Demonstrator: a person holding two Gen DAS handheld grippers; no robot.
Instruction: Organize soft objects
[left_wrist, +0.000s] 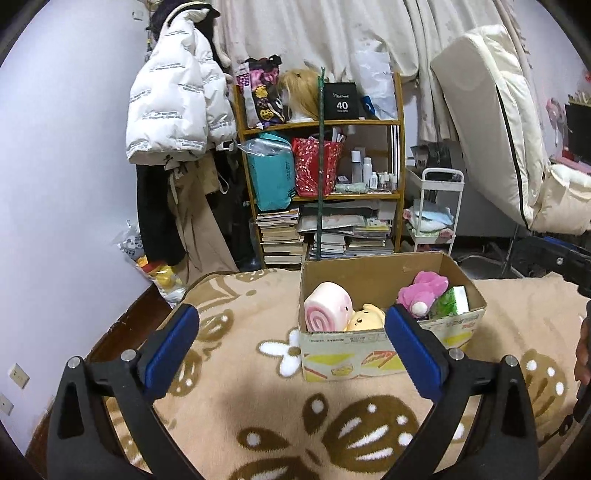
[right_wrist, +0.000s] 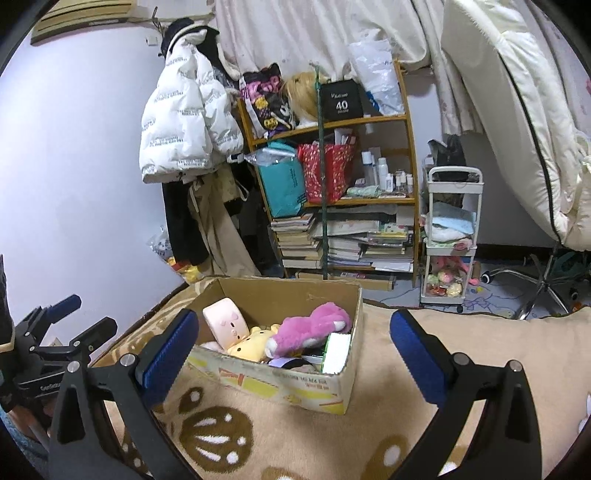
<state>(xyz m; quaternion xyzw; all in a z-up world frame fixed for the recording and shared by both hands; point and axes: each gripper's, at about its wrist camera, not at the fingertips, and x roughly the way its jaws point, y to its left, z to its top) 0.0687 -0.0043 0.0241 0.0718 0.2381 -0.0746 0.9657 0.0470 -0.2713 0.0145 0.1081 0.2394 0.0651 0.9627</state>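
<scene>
An open cardboard box (left_wrist: 343, 354) (right_wrist: 295, 384) stands on a beige patterned blanket (left_wrist: 258, 406). Inside lie a pink swirl roll plush (left_wrist: 328, 306) (right_wrist: 223, 323), a yellow bear plush (left_wrist: 364, 317) (right_wrist: 249, 345), a pink plush animal (left_wrist: 424, 291) (right_wrist: 312, 326) and a green-and-white pack (left_wrist: 452, 302) (right_wrist: 336, 350). My left gripper (left_wrist: 291, 314) hangs open, short of the box's near left side, with nothing between its blue pads. My right gripper (right_wrist: 294, 317) is open and empty in front of the box. In the right wrist view the left gripper (right_wrist: 86, 314) shows at the left edge.
Behind the box stands a wooden shelf (left_wrist: 321, 199) full of bags and books, with a hanging white jacket (left_wrist: 177, 107) to its left. A white trolley cart (right_wrist: 452, 236) and a leaning mattress (left_wrist: 495, 122) are at the right. The blanket ends at a dark wooden edge (left_wrist: 122, 325) on the left.
</scene>
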